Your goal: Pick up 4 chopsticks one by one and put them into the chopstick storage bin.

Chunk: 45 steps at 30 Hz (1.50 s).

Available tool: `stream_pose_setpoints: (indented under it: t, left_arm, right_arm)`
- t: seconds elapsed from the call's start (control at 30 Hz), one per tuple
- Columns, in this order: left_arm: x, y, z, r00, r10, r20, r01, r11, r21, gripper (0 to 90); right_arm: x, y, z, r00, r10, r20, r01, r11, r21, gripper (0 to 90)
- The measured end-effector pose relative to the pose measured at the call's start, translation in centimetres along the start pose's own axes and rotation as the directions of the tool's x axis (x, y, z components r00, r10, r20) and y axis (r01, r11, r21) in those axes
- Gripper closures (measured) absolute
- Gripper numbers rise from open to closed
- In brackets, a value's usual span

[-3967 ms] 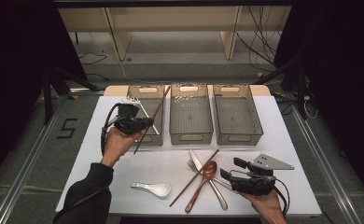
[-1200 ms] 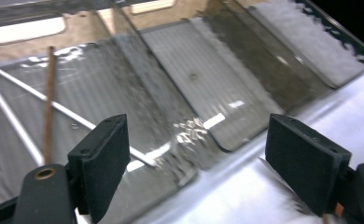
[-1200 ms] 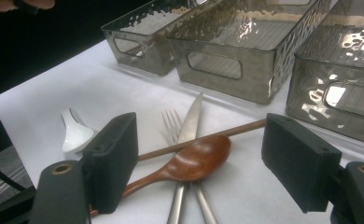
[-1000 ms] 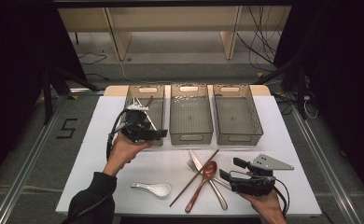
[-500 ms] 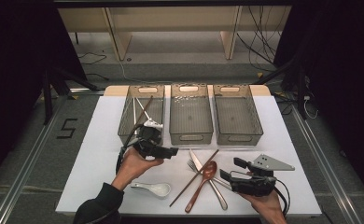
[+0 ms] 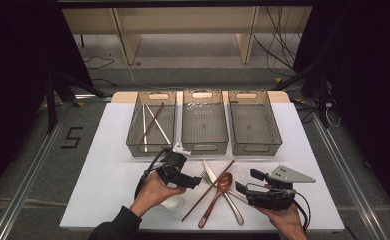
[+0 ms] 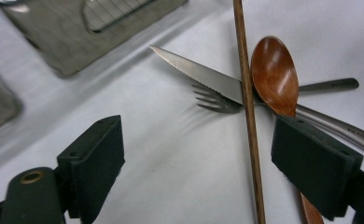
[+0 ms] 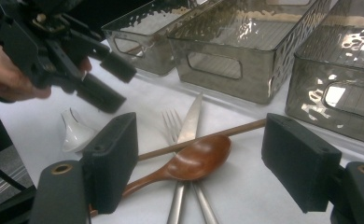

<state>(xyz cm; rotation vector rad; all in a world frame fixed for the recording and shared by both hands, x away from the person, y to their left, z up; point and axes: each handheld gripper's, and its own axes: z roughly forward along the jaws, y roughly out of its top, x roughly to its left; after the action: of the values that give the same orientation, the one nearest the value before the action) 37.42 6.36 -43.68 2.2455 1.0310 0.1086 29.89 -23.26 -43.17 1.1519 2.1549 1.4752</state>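
Note:
A wooden chopstick (image 6: pixel 208 190) lies slanted across a knife (image 6: pixel 209 172), a fork (image 6: pixel 204 176) and a wooden spoon (image 6: pixel 224 183) at the front middle of the white table. My left gripper (image 6: pixel 193 180) hovers open just left of this pile. In the left gripper view the jaws straddle bare table, with the chopstick (image 7: pixel 248 116) close to the right jaw and the wooden spoon (image 7: pixel 273 74) beyond it. My right gripper (image 6: pixel 247 182) stands open at the pile's right side, and the spoon (image 8: pixel 194 158) lies between its jaws. A white ceramic spoon (image 6: pixel 172 202) is partly hidden under the left hand.
Three clear bins stand in a row at the back: the left bin (image 6: pixel 150 145) holds chopsticks (image 6: pixel 153 122), while the middle bin (image 6: pixel 205 146) and the right bin (image 6: pixel 255 147) look bare. The table's front edge is near both hands.
My left gripper has let go of a chopstick at the left bin, come back toward the front and moved right to the utensil pile. The right gripper has stayed still.

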Motion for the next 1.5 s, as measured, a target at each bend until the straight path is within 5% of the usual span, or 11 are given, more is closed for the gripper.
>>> stream_pose_setpoints:
  t: [0.87,1.5]
  left_arm:
    - [-2.6,-1.0,2.8,0.9971,0.073,0.019,-0.075,0.9929,0.092,30.7]
    - [-3.5,-1.2,3.7,0.9910,0.121,0.057,-0.127,0.9850,0.116,56.9]
  right_arm:
    - [0.0,0.0,0.0,1.0000,-0.005,0.000,0.005,1.000,0.003,27.8]
    - [0.0,0.0,0.1,1.0000,-0.007,-0.005,0.007,1.000,0.005,27.9]
